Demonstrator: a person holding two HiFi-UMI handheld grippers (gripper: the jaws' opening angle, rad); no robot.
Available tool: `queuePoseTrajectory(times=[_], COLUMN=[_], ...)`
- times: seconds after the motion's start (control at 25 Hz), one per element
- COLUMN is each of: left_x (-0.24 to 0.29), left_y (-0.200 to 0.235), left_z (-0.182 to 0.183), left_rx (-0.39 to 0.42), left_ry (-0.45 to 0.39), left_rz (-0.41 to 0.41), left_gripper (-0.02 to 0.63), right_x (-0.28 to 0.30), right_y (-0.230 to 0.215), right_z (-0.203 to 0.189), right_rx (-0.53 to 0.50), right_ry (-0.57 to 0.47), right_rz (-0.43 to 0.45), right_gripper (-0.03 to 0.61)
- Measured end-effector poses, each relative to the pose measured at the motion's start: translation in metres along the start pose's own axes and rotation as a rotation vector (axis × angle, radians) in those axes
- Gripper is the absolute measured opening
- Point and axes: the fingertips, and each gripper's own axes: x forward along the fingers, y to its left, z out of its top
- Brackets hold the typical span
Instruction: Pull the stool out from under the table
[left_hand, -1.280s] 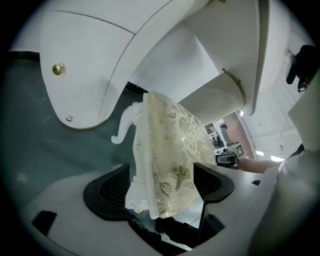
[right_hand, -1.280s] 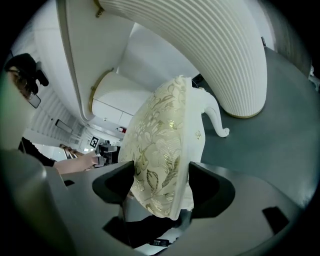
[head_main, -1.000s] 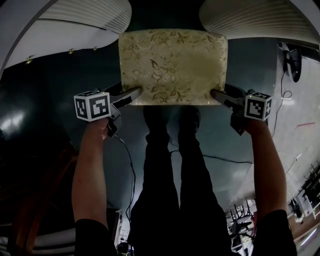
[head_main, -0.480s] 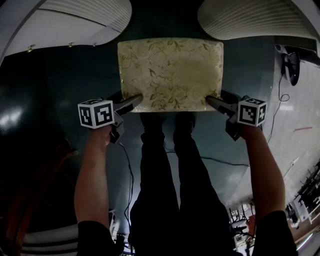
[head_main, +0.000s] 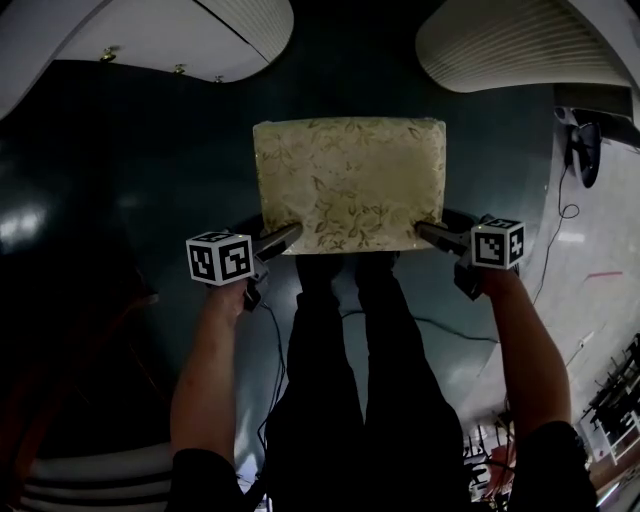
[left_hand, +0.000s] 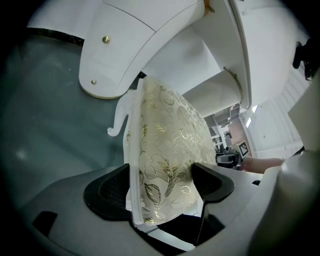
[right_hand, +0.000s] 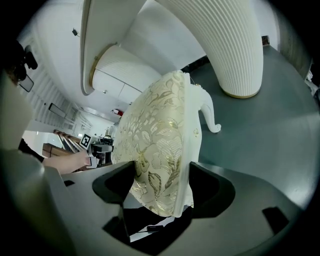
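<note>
While your left claw (head_main: 288, 236) and right claw (head_main: 428, 234) clamp the near corners of the stool (head_main: 350, 175), you're likely mid-pull. Next, draw it evenly nearer, clear of the desk (head_main: 520, 45).

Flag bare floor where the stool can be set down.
Bare floor left of the stool, up to the white table base; a narrower strip on its right, below the fluted pedestal. Crowded near side: the person's legs, plus left claw and right claw clamped on its near corners.
</note>
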Motion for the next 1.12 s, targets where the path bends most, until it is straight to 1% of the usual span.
queuePoseTrajectory(times=[0.2,0.52,1.12], left_x=[0.0009,-0.0003,0.0015], left_y=[0.0009,-0.0014,0.0015], left_z=[0.0042,0.0017,0.0032], left_rx=[0.02,0.003,0.007], left_ry=[0.03,0.076,0.057], left_rz=[0.007,0.009,0.009], left_gripper=[0.388,0.388,0.388], right_x=[0.0018,0.0003,-0.0007], right_y=[-0.0012,-0.0007,-0.0009], right_z=[-0.0051,-0.007,-0.0054], right_rx=[0.031,0.065,0.082], right_ry=[-0.007,0.004,-0.04], right_rz=[-0.005,-0.015,-0.051], right_gripper=[0.288,0.288,0.288])
